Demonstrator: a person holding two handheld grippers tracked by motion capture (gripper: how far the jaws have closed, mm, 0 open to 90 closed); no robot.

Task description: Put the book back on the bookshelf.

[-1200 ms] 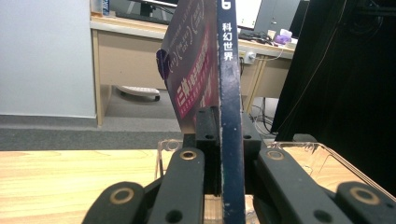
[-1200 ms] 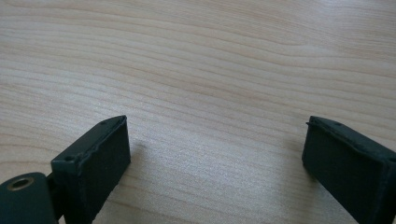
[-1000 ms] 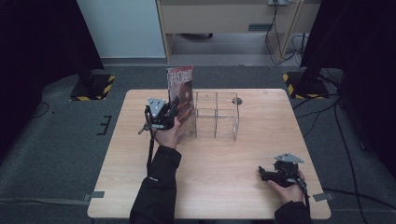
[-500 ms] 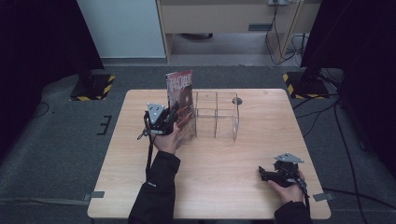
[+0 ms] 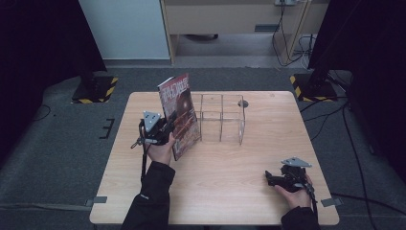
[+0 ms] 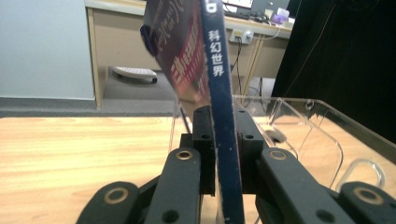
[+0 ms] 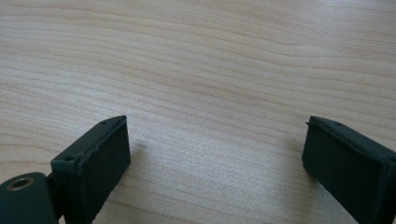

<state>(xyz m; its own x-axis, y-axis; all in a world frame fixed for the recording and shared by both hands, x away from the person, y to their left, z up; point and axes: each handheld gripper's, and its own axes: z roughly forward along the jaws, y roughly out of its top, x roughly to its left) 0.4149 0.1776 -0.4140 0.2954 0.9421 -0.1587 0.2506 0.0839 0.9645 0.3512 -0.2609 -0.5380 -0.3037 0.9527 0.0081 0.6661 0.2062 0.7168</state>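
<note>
Wooden surface (image 5: 225,191) is occupied by a clear acrylic rack (image 5: 222,117), with a red magazine (image 5: 181,112) held upright just beside its left end. The magazine's spine is clamped between the left gripper (image 5: 167,129) jaws. The right gripper (image 5: 269,178) is rested near the front edge, jaws spread wide and empty.

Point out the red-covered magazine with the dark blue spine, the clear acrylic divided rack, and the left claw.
Red-covered magazine with the dark blue spine (image 5: 181,108): high view, middle of its front cover.
Clear acrylic divided rack (image 5: 224,128): high view, its front wall.
Left claw (image 6: 223,154): left gripper view, between its black tips, shut on the magazine's spine.
</note>
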